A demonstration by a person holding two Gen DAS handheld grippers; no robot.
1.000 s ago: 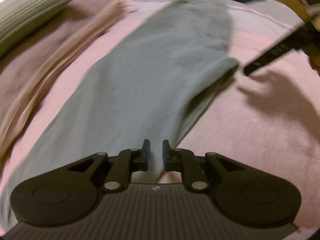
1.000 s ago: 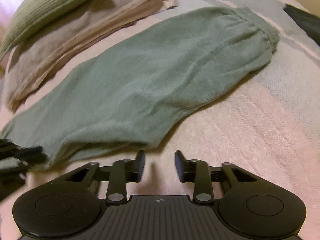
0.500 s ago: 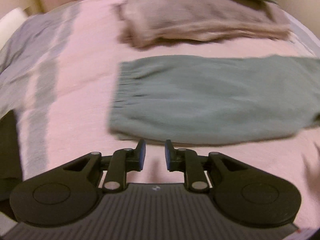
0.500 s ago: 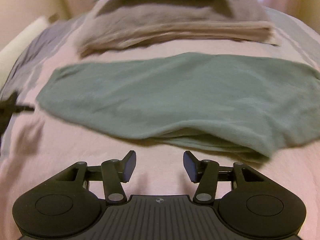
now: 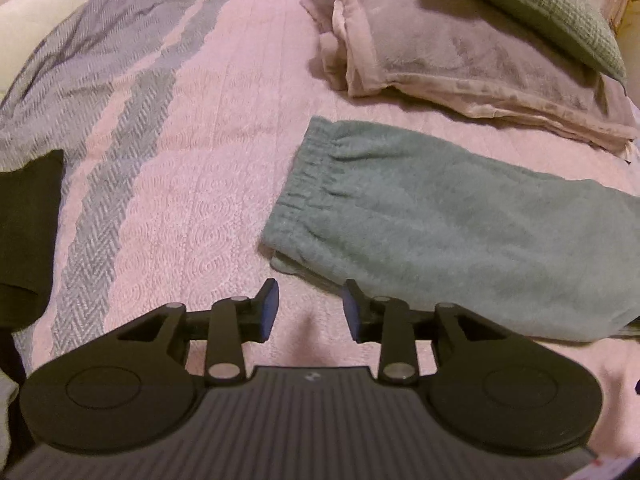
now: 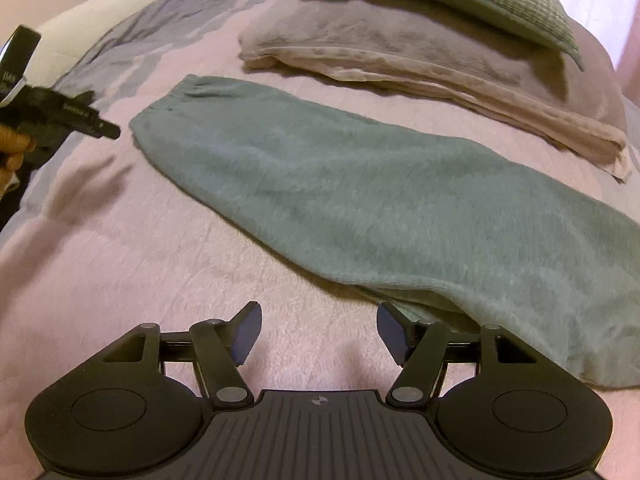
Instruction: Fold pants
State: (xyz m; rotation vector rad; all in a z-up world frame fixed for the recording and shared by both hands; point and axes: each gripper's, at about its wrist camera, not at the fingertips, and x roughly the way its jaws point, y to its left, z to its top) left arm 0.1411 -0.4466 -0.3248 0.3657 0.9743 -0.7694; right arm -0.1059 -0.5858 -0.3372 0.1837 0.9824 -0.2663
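Pants [image 5: 460, 216] already lie folded lengthwise, leg over leg, on the bed [image 5: 192, 184], crosswise folds left, while left gripper [image 5: 310, 304] and right gripper [image 6: 318, 332] both hover wide and empty.

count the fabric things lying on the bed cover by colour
green: 2, fuzzy sage-green pants, knitted green pillow
beige: 1, folded beige plush blanket
black: 1, black cloth
total: 4
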